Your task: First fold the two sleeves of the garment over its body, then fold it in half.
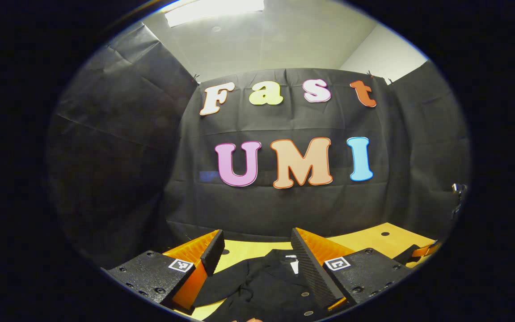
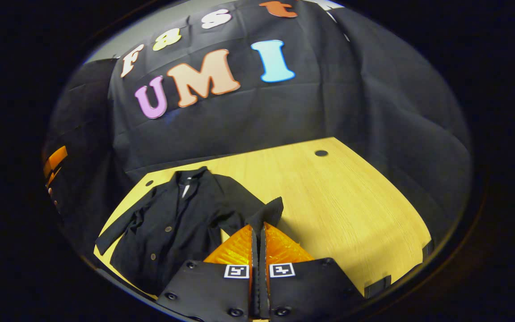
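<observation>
A black buttoned jacket (image 2: 172, 223) lies spread on the yellow table (image 2: 338, 205), collar toward the booth wall. In the right gripper view my right gripper (image 2: 257, 226) is shut on one sleeve (image 2: 268, 211), whose cuff pokes up just past the fingertips, lifted off the table. The other sleeve (image 2: 114, 230) stretches flat toward the table's left edge. In the left gripper view my left gripper (image 1: 257, 235) hovers open above the jacket (image 1: 266, 286), with the collar and buttons showing between its fingers and nothing held.
The black cloth wall (image 2: 284, 112) closes in the table's far side. The table has small round holes (image 2: 321, 153) near its corners. Bare tabletop stretches right of the jacket. The other gripper shows small at each view's edge (image 1: 423, 251) (image 2: 54, 161).
</observation>
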`<state>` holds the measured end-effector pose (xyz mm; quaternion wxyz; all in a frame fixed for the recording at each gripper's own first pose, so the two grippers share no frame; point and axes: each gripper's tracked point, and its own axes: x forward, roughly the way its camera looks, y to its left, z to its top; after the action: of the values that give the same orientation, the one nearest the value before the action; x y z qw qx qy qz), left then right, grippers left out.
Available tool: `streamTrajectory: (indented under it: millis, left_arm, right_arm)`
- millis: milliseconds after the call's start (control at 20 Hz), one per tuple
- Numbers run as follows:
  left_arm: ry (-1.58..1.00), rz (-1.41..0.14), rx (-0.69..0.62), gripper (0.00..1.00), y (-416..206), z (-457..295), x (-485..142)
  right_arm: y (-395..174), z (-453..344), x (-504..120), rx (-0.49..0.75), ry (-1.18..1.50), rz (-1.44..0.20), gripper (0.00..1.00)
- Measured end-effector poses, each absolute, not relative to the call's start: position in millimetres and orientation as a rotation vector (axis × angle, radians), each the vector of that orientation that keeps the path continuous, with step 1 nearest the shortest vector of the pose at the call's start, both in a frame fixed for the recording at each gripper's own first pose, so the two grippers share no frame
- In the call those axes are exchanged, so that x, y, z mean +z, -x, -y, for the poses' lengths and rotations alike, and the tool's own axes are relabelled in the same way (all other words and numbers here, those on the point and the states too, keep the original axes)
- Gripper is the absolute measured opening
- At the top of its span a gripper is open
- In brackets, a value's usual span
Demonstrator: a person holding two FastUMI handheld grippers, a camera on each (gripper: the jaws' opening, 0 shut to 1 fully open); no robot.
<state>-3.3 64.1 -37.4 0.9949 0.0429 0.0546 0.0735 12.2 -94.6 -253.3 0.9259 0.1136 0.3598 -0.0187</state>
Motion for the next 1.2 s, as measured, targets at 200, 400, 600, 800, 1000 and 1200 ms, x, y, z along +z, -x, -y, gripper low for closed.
streamTrajectory:
  millis: [200,400,600,800,1000,1200]
  left_arm:
    - [-0.075,-0.120,0.202,0.90,15.2,-97.2,-40.1]
    - [-0.069,-0.123,0.269,0.92,31.2,-133.1,-39.4]
    - [-0.071,-0.130,0.330,0.93,48.1,-164.7,-40.1]
    - [-0.075,-0.138,0.381,0.91,60.7,-191.7,-40.6]
    - [-0.066,-0.152,0.417,0.91,74.6,-213.1,-47.0]
    - [-0.066,-0.178,0.440,0.93,85.4,-232.0,-55.3]
  right_arm:
    - [-45.4,56.8,-220.2,0.038,-0.173,-0.665,0.02]
    - [-72.6,18.6,-206.3,0.094,-0.184,-0.628,0.02]
    - [-99.1,-24.9,-192.6,0.165,-0.177,-0.586,0.02]
    - [-120.6,-78.0,-183.3,0.251,-0.162,-0.561,0.00]
    - [-139.1,-129.3,-178.5,0.326,-0.145,-0.546,0.02]
    - [-155.3,-171.5,-182.4,0.378,-0.133,-0.547,0.02]
